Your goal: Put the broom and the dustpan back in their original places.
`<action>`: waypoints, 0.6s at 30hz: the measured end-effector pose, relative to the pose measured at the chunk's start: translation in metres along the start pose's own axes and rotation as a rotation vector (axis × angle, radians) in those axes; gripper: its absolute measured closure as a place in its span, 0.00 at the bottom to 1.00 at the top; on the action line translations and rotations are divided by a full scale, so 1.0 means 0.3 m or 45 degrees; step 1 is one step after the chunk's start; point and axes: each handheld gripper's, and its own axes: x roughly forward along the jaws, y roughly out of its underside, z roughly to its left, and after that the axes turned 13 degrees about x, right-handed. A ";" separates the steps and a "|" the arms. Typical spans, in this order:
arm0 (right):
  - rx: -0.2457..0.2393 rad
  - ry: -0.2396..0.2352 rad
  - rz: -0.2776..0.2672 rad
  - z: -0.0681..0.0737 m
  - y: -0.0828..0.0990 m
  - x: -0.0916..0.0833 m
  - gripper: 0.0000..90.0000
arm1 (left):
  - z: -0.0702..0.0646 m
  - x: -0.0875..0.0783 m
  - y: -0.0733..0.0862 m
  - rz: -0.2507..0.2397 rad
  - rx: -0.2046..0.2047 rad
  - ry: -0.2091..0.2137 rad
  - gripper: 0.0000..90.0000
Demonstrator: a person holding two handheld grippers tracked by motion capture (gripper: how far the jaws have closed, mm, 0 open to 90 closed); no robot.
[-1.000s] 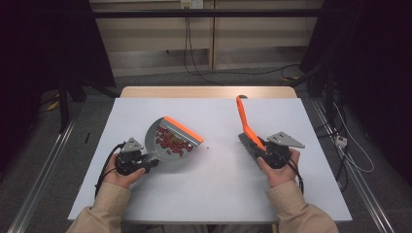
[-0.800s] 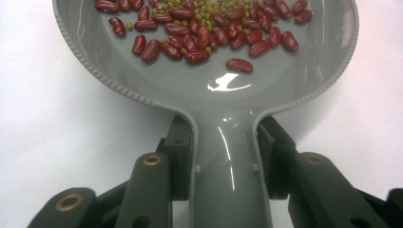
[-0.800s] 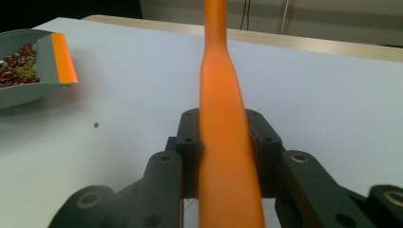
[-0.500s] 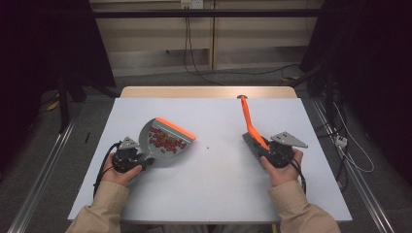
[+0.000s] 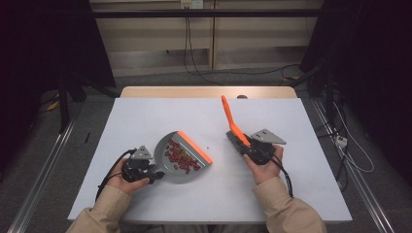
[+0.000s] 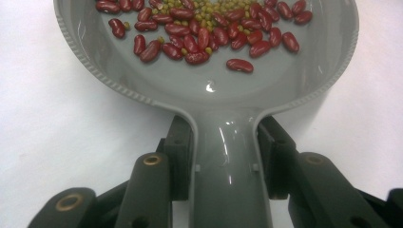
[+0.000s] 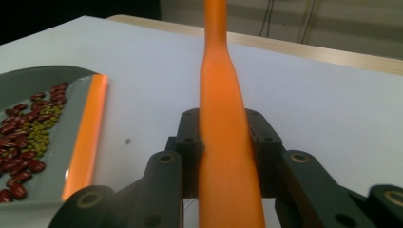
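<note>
Counting across the white table (image 5: 145, 116), we find one grey dustpan (image 5: 182, 156) with an orange lip, one orange brush (image 5: 232, 124), and two grippers. Our left gripper (image 6: 227, 159) is clamped on the dustpan's handle at the table's near left. Our right gripper (image 7: 227, 152) grips the brush handle, which angles up and away. One dark speck (image 5: 208, 147) lies between them. Red beans (image 6: 199, 33) and small green ones (image 6: 209, 12) heap in the pan, too many overlapping to count. The pan's front is cut off in the left gripper view; the brush bristles are hard to make out.

Dustpan (image 5: 183, 158) lower, flatter, nearer the person.
</note>
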 end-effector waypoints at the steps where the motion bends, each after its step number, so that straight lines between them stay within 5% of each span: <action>1: -0.012 -0.004 0.009 0.015 0.004 0.010 0.79 | -0.001 0.004 -0.002 0.003 0.002 0.011 0.70; 10: -0.160 -0.101 0.108 0.159 0.037 0.076 0.79 | 0.009 0.007 -0.009 0.012 -0.004 0.045 0.70; 15: -0.081 -0.272 0.134 0.204 0.025 0.076 0.79 | 0.009 0.007 -0.009 0.015 0.002 0.045 0.70; 17: -0.142 -0.236 0.102 0.217 0.012 0.059 0.79 | 0.008 0.006 -0.009 0.018 0.005 0.036 0.70; 18: -0.116 -0.249 0.086 0.210 0.004 0.053 0.79 | 0.008 0.007 -0.008 0.010 0.005 0.041 0.70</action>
